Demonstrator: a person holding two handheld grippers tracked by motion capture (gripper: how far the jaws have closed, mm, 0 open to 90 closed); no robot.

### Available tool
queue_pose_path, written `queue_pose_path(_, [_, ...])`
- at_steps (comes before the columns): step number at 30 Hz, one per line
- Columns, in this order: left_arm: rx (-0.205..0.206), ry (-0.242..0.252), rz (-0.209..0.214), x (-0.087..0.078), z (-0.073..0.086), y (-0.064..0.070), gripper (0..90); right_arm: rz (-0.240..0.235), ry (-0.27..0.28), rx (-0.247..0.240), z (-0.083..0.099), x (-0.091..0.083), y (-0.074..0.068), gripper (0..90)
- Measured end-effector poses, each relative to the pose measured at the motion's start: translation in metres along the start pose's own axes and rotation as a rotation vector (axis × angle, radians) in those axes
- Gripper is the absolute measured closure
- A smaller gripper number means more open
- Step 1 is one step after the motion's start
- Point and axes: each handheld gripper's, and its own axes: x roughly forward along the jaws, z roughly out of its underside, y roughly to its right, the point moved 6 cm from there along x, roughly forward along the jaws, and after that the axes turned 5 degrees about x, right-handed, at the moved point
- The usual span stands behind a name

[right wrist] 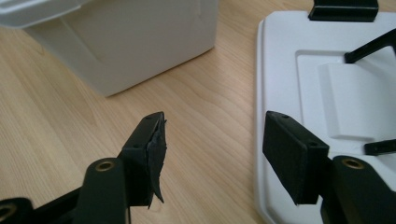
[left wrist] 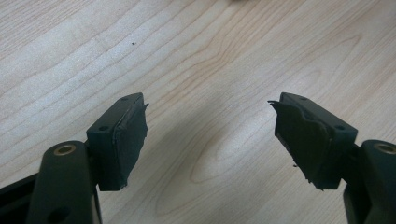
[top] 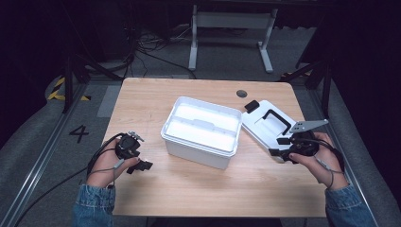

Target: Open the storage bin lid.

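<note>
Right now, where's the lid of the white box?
In the high view the lid lies flat on the table's right side, off the open white box and just right of it, with the right gripper at its near edge.

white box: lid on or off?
Off. The white box stands open-topped mid-table, and its lid, the one with the black handle, lies flat on the table to its right, beside the right gripper.

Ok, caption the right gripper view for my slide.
Open right hand-held gripper above the wooden table, between the white box and its detached lid.
</note>
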Motion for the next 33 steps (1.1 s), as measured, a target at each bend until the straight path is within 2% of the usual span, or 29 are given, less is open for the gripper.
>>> queue_pose_path(6, [0.005,-0.004,-0.004,0.001,0.001,-0.001,26.0,-0.047,0.014,0.000,0.011,0.009,-0.014,40.7])
queue_pose_path(13, [0.006,-0.006,-0.002,0.001,0.001,-0.001,25.9,-0.057,0.010,-0.005,0.018,0.020,-0.021,40.6])
queue_pose_path(21, [0.010,-0.009,-0.002,0.002,0.000,-0.001,25.9,-0.082,-0.015,-0.008,0.033,0.043,-0.027,38.7])
queue_pose_path(29, [0.008,-0.011,0.002,0.003,-0.001,-0.001,25.9,-0.074,0.027,0.001,0.048,0.065,-0.024,38.5])
queue_pose_path(33, [0.020,-0.014,-0.003,0.004,-0.002,-0.001,25.9,-0.052,0.039,-0.018,0.053,0.078,-0.024,37.9])
